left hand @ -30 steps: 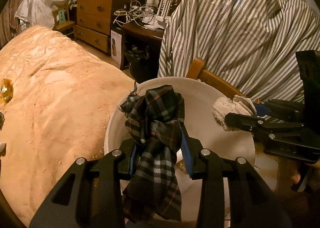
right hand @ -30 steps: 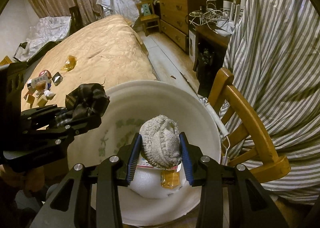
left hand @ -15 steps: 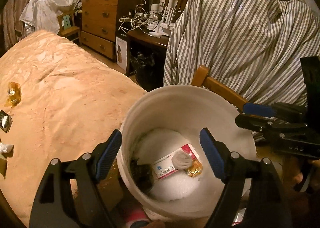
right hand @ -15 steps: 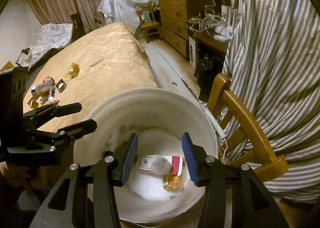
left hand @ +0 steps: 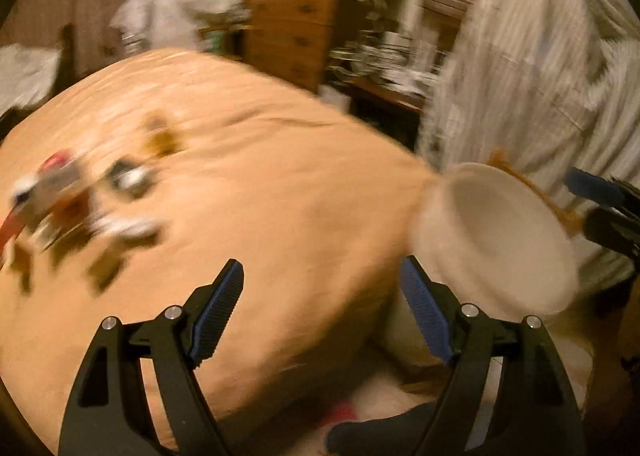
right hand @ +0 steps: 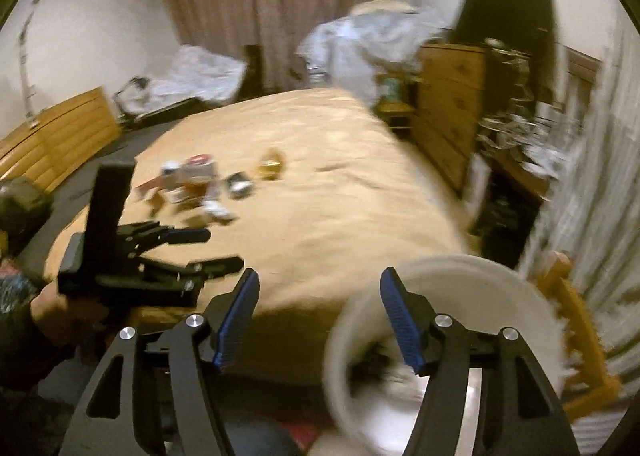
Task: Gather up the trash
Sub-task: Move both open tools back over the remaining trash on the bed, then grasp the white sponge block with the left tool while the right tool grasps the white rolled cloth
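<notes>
Both views are smeared by motion. The white bucket (left hand: pixel 500 232) stands at the bed's corner, low on the right in the right wrist view (right hand: pixel 472 296), with dark and white bits inside. A pile of small trash (left hand: pixel 80 208) lies on the tan bedspread (left hand: pixel 280 196), also seen further off (right hand: pixel 192 184), with an amber wrapper (right hand: pixel 270 166) beside it. My left gripper (left hand: pixel 320 268) is open and empty over the bed's near edge, left of the bucket. My right gripper (right hand: pixel 319 276) has its jaws opening, nothing between them, at the bucket's left rim. The left gripper (right hand: pixel 220 249) shows open at its left.
A wooden chair (right hand: pixel 576 316) draped in striped cloth (left hand: pixel 540 76) stands right behind the bucket. A wooden dresser (right hand: pixel 448 96) and a cluttered dark desk (right hand: pixel 512 136) line the right wall. A hand (right hand: pixel 52 304) holds the left gripper.
The plaid cloth and the white knit ball were let go into the bucket. Both grippers then swung left from over the bucket toward the bed, and the right jaws spread wider.
</notes>
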### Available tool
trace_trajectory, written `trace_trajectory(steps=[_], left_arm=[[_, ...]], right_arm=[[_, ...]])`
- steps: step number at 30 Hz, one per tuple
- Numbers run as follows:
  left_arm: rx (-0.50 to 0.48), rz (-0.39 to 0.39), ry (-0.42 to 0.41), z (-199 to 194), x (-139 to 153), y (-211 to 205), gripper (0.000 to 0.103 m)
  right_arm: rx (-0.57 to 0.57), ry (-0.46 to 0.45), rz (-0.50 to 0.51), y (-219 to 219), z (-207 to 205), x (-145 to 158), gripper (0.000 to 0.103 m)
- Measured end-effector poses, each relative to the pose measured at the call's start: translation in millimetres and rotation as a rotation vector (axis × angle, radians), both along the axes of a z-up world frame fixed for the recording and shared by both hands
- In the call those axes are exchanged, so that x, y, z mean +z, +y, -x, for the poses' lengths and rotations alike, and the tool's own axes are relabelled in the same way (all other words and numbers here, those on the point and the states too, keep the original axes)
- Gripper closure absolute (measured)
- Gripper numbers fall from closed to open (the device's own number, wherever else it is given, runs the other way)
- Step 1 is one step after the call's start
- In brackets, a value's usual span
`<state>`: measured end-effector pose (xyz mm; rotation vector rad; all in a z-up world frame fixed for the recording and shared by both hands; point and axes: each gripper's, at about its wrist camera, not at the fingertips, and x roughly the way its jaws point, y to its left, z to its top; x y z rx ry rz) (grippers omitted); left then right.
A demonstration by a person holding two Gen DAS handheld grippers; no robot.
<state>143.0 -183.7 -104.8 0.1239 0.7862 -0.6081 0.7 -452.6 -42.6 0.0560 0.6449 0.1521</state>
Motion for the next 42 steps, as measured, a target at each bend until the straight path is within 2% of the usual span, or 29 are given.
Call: trace_trajectory(steps=[8,12,15,20,22,24,26,30,33,37,38,40,41,42], left_arm=[[0.363,-0.013,0.029,-44,-20,171,0.026],[0.504,-0.001,0.050,-67,-30,237,0.026],[0.563,0.021,0.045,-79,-37,267,0.026],[0.592,0.044,0.049,-111,-50,279,0.026],[0.598,0.047,0.049,-123,-55,280,0.026],[0.598,0.045,0.048,-134,-58,280,0.026],[0.591,0.040,0.047,-141,-60,278,0.026],[0.569,0.031,0.029,-153,-58,274,0.026],[0.564,0.037,0.029,-158,-58,273,0.026],[0.567,0.050,0.037,-163,-59,276,0.026],[0.566,0.048,0.035,-164,-59,276,0.028],[0.566,0.043,0.036,-167,-59,274,0.039],[0.572,0.040,0.036,-168,-59,274,0.043],[0.581,0.041,0.036,-169,-59,274,0.051]], right_arm=[[0.173,0.061,-0.008,109,-52,-26,0.039],[0.211,0.091,-0.017,134,-71,-42,0.039],[0.225,0.119,-0.015,147,-88,-53,0.039],[0.263,0.150,0.012,169,-117,-67,0.039],[0.285,0.146,0.050,172,-130,-67,0.043],[0.312,0.146,0.111,180,-153,-68,0.051],[0.349,0.163,0.178,186,-184,-73,0.055],[0.433,0.210,0.271,201,-235,-90,0.057],[0.475,0.240,0.292,215,-270,-106,0.057],[0.528,0.253,0.316,239,-296,-124,0.058],[0.536,0.254,0.323,244,-301,-129,0.059],[0.528,0.252,0.316,249,-305,-133,0.063],[0.511,0.250,0.307,247,-307,-134,0.069],[0.497,0.248,0.301,246,-308,-134,0.073]])
